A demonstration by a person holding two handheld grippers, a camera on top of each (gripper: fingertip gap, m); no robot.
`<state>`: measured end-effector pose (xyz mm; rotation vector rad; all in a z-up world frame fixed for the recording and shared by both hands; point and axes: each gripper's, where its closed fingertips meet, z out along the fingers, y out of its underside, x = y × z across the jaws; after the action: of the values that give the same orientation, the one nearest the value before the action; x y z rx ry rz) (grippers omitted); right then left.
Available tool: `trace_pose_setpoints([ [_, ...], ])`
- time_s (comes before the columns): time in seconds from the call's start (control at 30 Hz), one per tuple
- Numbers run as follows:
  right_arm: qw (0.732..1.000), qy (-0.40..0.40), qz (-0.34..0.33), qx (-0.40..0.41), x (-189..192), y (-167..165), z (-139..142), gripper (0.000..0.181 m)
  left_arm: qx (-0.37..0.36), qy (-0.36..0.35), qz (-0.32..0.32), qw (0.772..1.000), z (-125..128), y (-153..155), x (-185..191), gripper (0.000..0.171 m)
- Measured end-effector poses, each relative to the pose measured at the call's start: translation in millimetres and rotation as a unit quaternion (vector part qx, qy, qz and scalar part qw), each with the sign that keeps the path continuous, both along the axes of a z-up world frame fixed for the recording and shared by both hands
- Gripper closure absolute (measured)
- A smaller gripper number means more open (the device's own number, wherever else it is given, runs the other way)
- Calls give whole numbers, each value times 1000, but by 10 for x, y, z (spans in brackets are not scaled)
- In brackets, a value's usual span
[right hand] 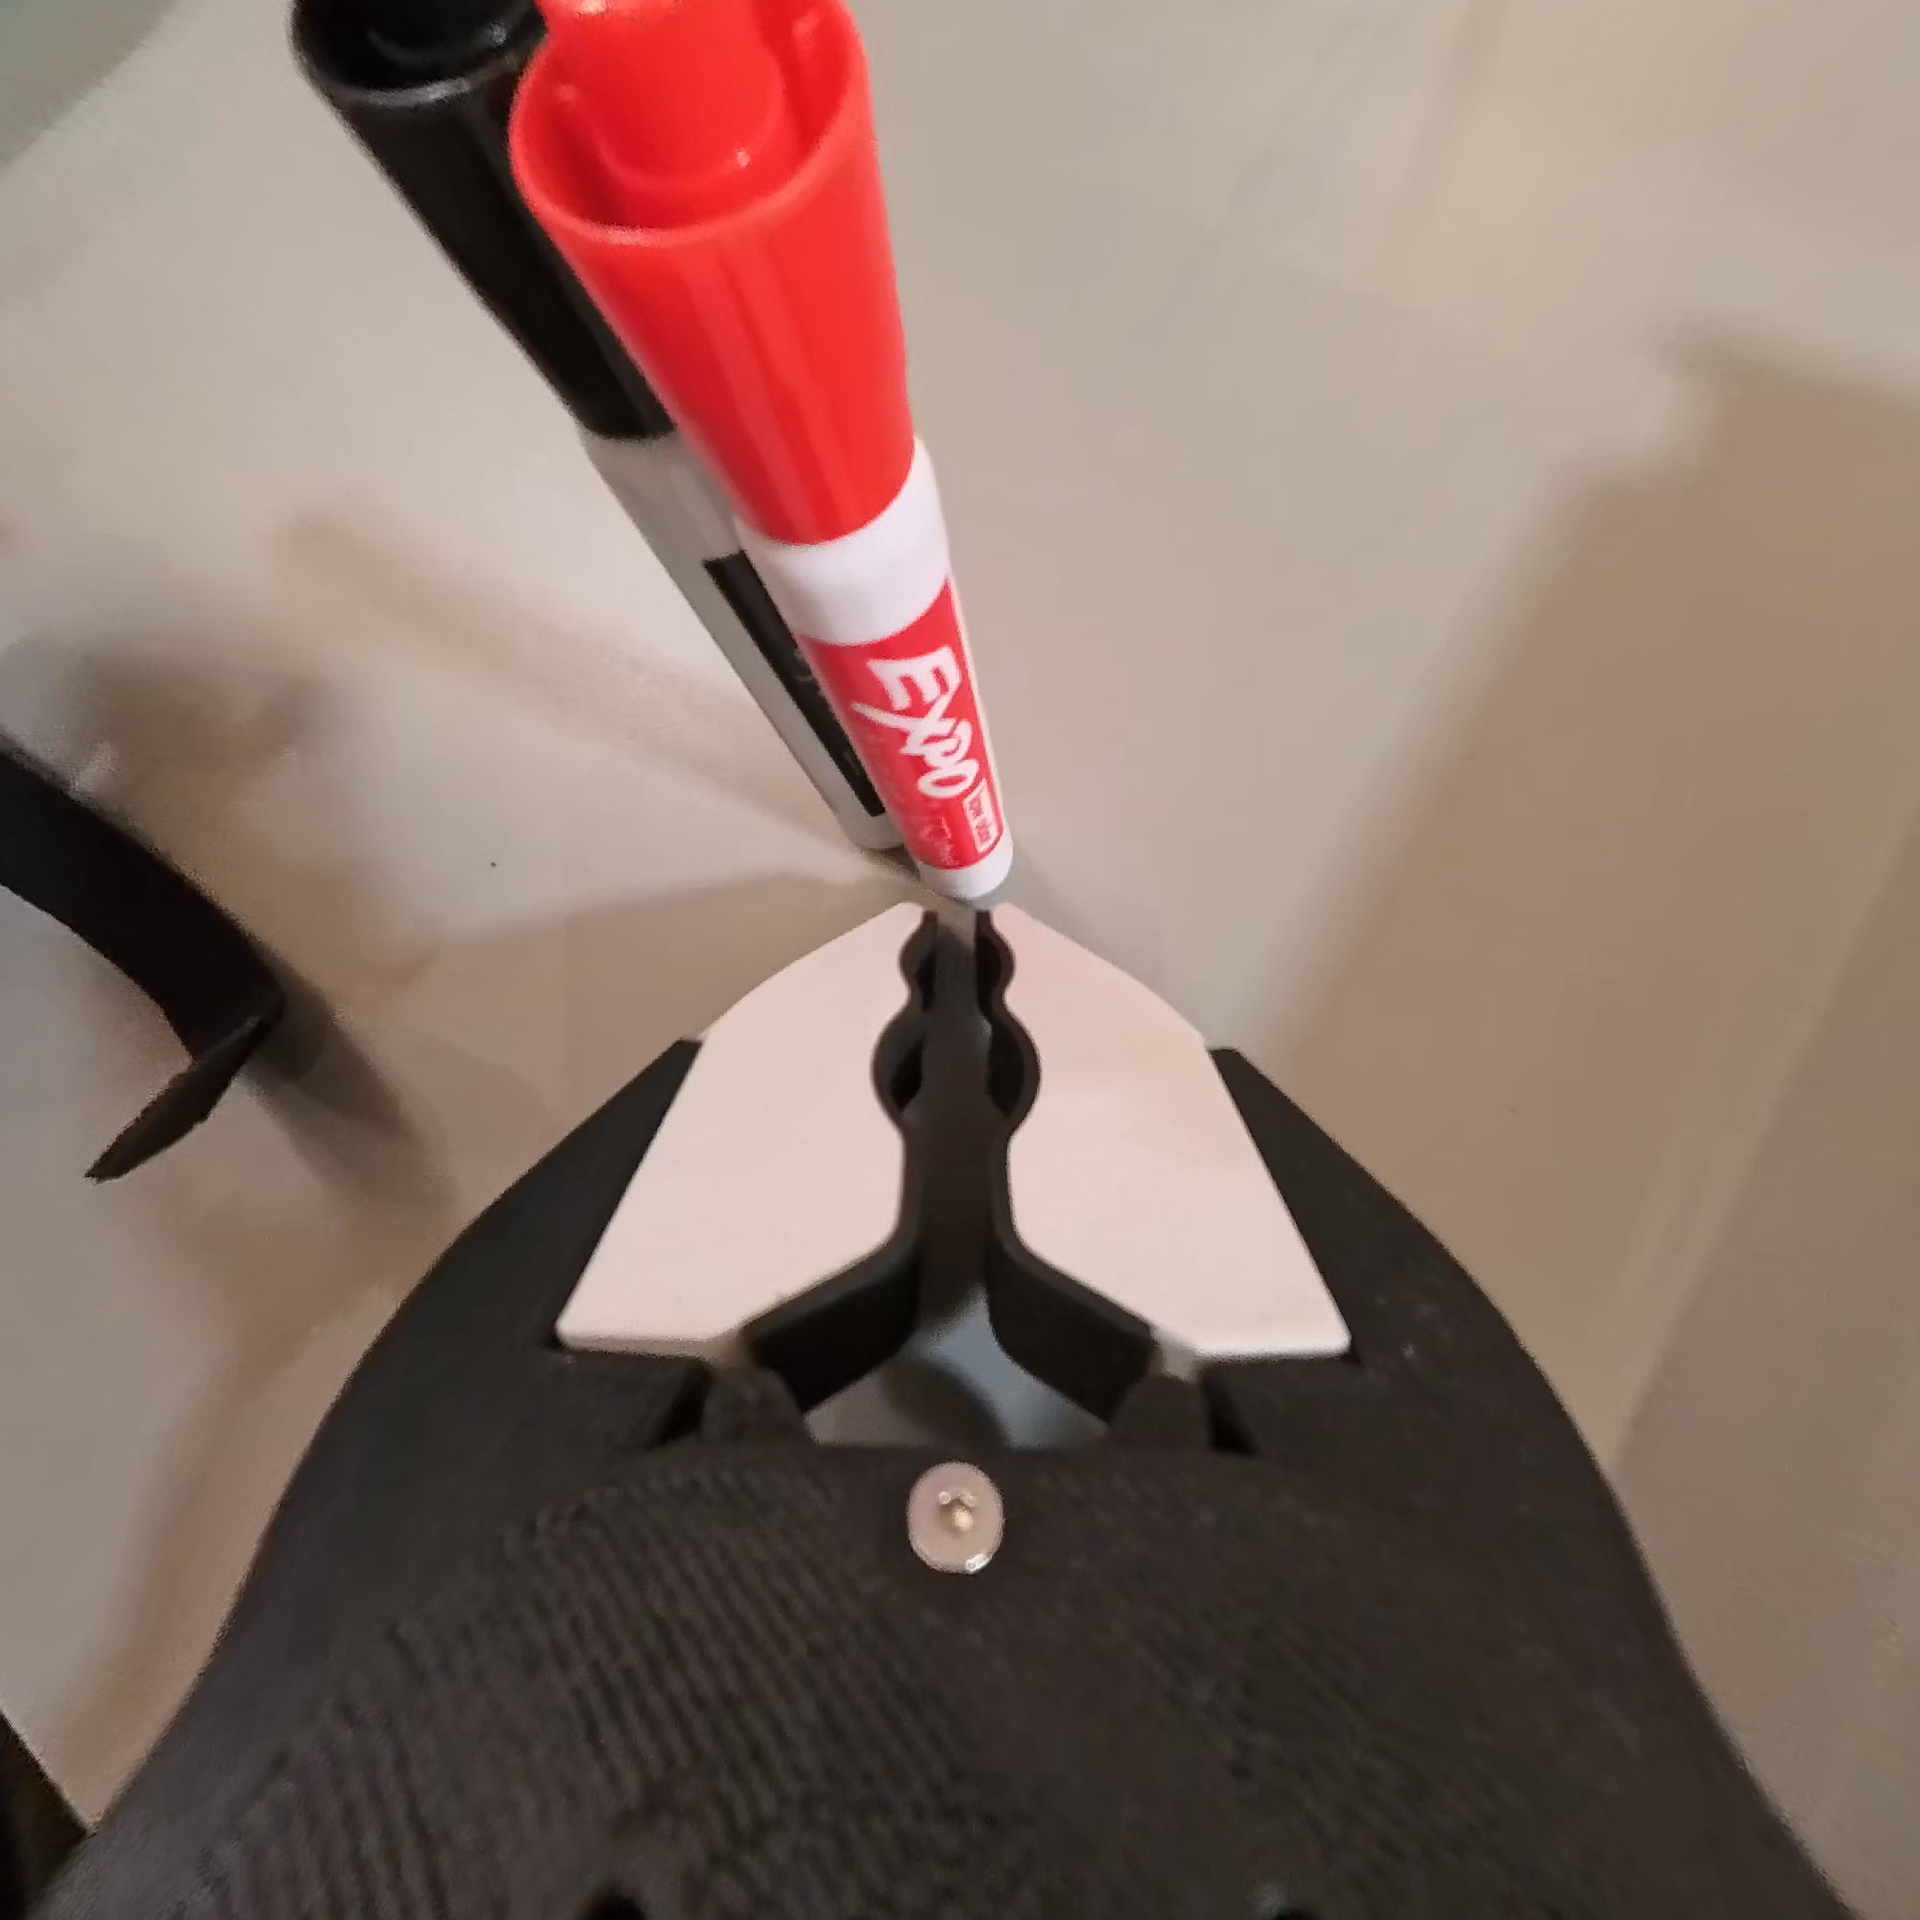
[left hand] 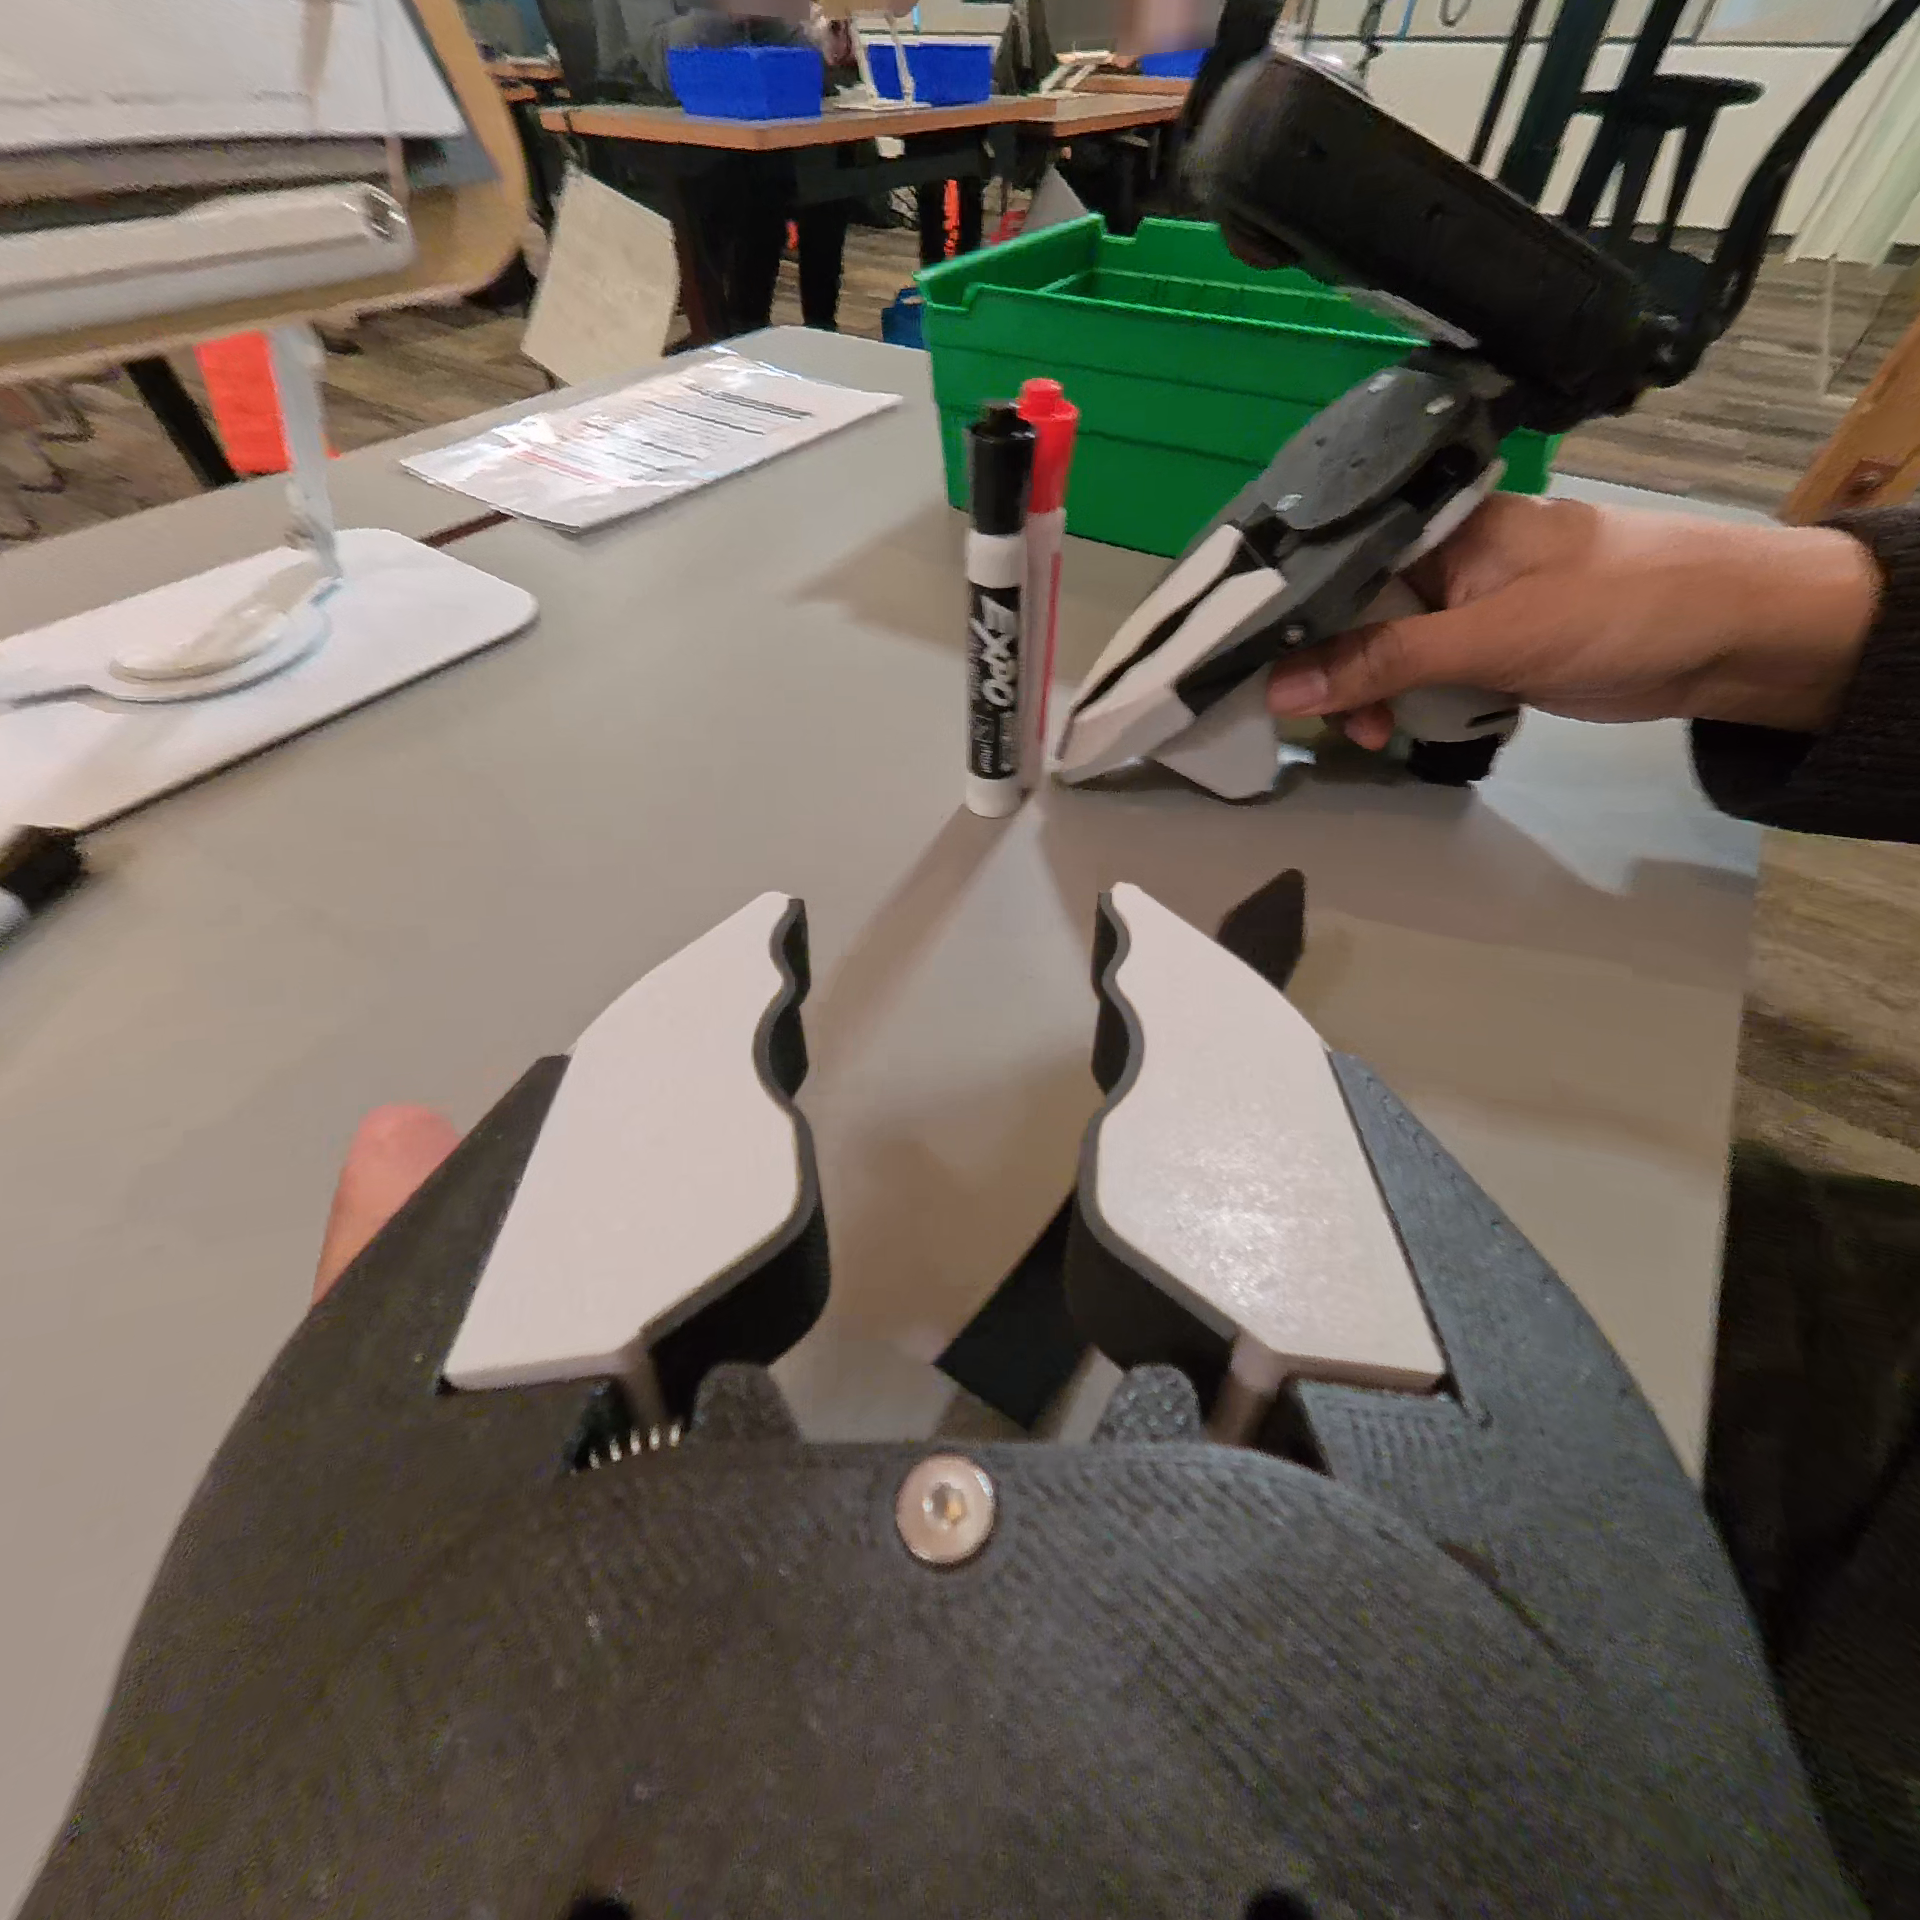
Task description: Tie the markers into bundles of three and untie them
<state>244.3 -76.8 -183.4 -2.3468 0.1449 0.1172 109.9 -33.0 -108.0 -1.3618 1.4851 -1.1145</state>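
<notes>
A black marker (left hand: 992,613) and a red marker (left hand: 1046,488) stand upright, side by side and touching, on the grey table (left hand: 623,831). My left gripper (left hand: 951,914) is open and empty, a short way in front of them. My right gripper (left hand: 1070,743) is shut, tilted down, its tips at the foot of the red marker. In the right wrist view the red marker (right hand: 790,416) and black marker (right hand: 468,208) rise just beyond my shut right gripper (right hand: 961,920). I cannot tell whether it pinches anything. A black strap (right hand: 135,935) lies on the table to the left.
A green bin (left hand: 1195,416) stands behind the markers. A laminated sheet (left hand: 655,436) lies at the back left, and a white stand base (left hand: 260,623) at the left. A dark marker-like thing (left hand: 36,868) lies at the left edge. The table's edge (left hand: 1745,935) runs along the right. Tip to tip, the grippers are about 15 cm apart. From the left gripper's tips to the black strap (right hand: 135,935) is close to 8 cm.
</notes>
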Motion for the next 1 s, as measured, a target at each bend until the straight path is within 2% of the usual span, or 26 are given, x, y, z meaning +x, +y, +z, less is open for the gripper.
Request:
trace_pose_setpoints([
  [0.07,1000,4,-2,1,-4,-36,3,173,7,-15,24,1000,104,182,-6,117],
  [0.17,1000,14,-7,6,-7,-128,15,170,-22,-49,92,994,299,632,-24,118],
  [0.23,1000,25,-11,10,-13,-203,26,167,-26,-54,152,987,334,1047,-33,124],
  [0.3,999,35,-16,15,-25,-291,36,164,15,-39,222,974,309,1530,-29,125],
  [0.33,999,38,-20,16,-24,-340,40,163,39,-19,241,970,276,1729,-2,126],
  [0.47,998,34,-40,20,14,-552,51,162,152,100,239,954,32,2322,254,125],
  [0.57,997,32,-60,23,62,-689,58,162,158,221,249,930,-334,2721,353,119],
  [0.7,996,37,-77,28,102,-804,71,161,117,307,245,912,-719,2943,407,120],
  [0.73,996,38,-80,29,110,-823,71,161,116,306,245,913,-742,2952,418,136],
  [0.77,995,40,-84,29,120,-839,71,161,110,307,244,913,-761,2939,418,142],
  [0.87,994,46,-88,33,131,-860,79,161,98,324,214,916,-759,2849,389,147],
  [1.0,994,51,-85,35,135,-848,83,161,56,296,201,932,-687,2702,321,149],
])
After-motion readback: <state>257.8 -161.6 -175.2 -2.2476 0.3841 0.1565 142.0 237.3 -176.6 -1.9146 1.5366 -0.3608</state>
